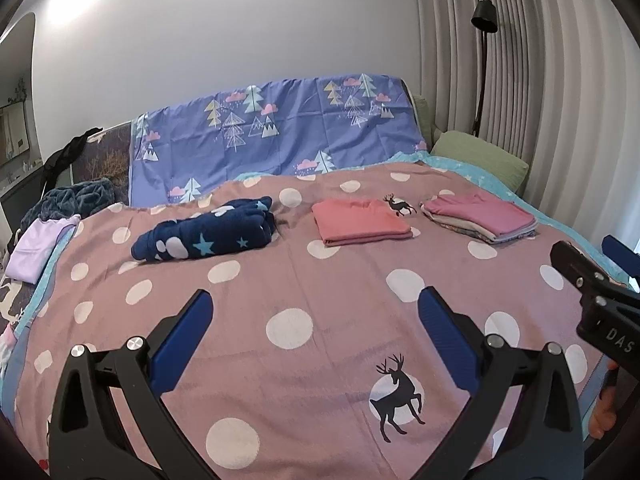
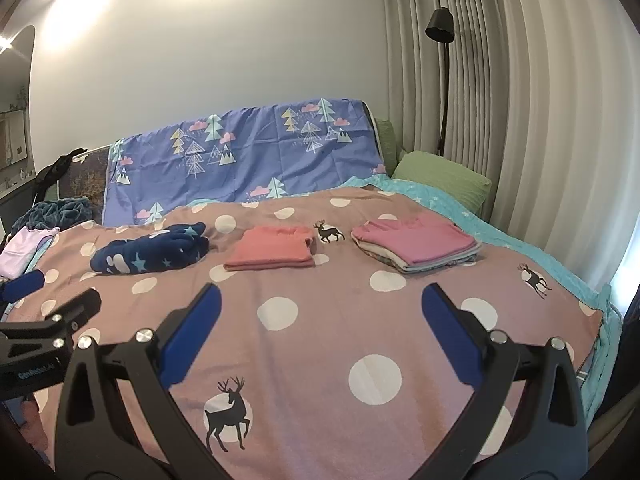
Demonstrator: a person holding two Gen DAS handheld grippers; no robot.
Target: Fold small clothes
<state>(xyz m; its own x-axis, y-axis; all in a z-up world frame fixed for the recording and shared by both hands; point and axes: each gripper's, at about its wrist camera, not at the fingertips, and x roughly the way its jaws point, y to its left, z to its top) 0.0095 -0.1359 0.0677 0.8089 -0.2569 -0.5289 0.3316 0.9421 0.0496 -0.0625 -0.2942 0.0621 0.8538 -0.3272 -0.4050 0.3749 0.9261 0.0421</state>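
The left tool and the right tool both hover over the bed, low in their frames, fingers spread apart and holding nothing.

Position of the clothes:
- Navy star-print garment, left of centre in the left wrist view. It is bundled loosely, not folded flat.
- Folded salmon garment, centre of frame.
- Stack of folded clothes with a pink top layer, right of centre.
- Lilac garment, at the left edge of the frame, near the bed's side, beside a dark blue blanket.

All 3 items on the spotted bedspread lie well apart from each other and well apart from both tools.

Judgement: 2 piles look finished; the navy bundle and the lilac garment appear to remain.

Risks from here:
1. A reach toward the navy bundle may pinch the bedspread along with the garment, because both are soft and lie in contact.
2. The fleece-like navy fabric is thick; a 1-layer grip may slip and the bundle may unroll unevenly.
3. The lilac garment lies near the edge; a drag may pull it off.
4. A tool sweeping across the centre may disturb the folded piles.
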